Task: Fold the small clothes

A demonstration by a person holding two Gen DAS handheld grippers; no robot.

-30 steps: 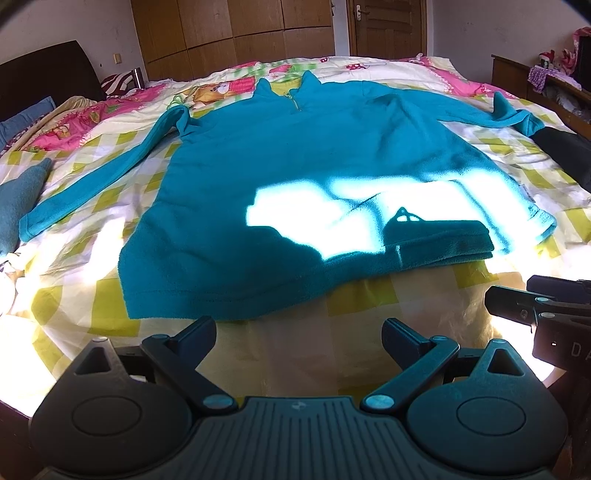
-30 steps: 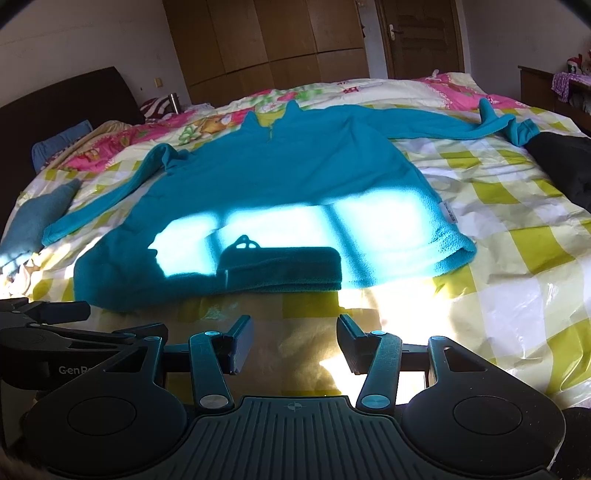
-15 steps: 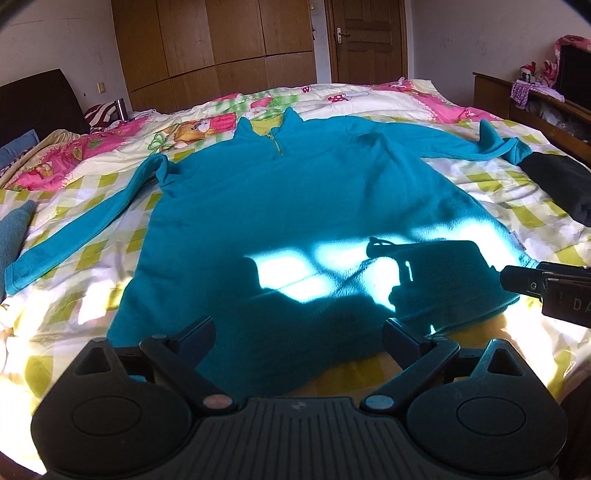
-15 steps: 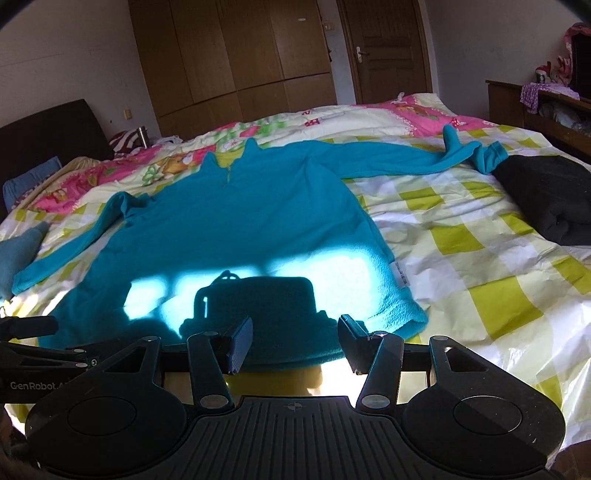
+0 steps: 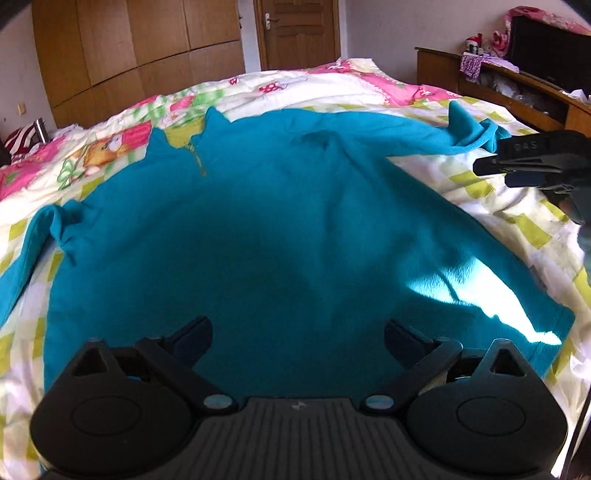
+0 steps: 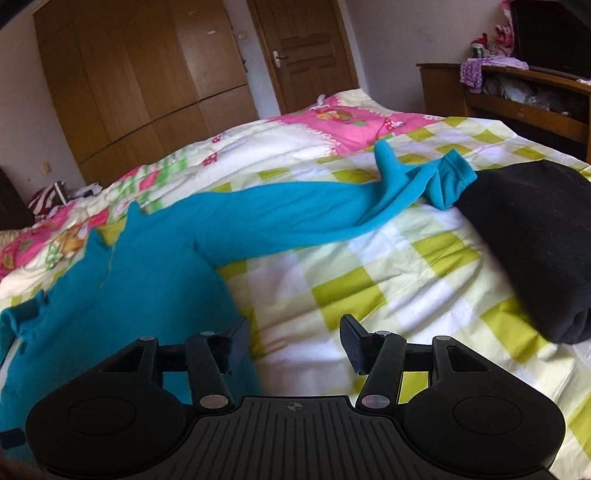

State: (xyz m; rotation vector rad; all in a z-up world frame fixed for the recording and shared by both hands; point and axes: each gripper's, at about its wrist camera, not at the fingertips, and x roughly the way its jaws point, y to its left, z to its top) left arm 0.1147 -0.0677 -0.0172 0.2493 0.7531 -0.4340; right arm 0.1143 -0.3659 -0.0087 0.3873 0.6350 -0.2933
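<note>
A teal fleece pullover [image 5: 280,229] lies flat on the bed, collar away from me, both sleeves spread out. My left gripper [image 5: 298,334] hovers open over its lower body with nothing between the fingers. My right gripper [image 6: 293,338] is open and empty above the quilt, just right of the pullover's side edge [image 6: 155,295]. The right sleeve [image 6: 295,218] runs to a crumpled cuff [image 6: 448,181] ahead of it. The right gripper [image 5: 532,162] also shows at the right edge of the left wrist view, near that cuff.
A black folded garment [image 6: 535,243] lies on the quilt [image 6: 369,280] beside the cuff. A wooden cabinet [image 6: 517,99] with clutter stands at the right. Wardrobes [image 5: 140,55] and a door [image 5: 299,33] are behind the bed.
Both grippers have moved forward over the bed. The left one now hangs above the pullover's body; the right one has swung right toward the sleeve and the black garment. Both stay open.
</note>
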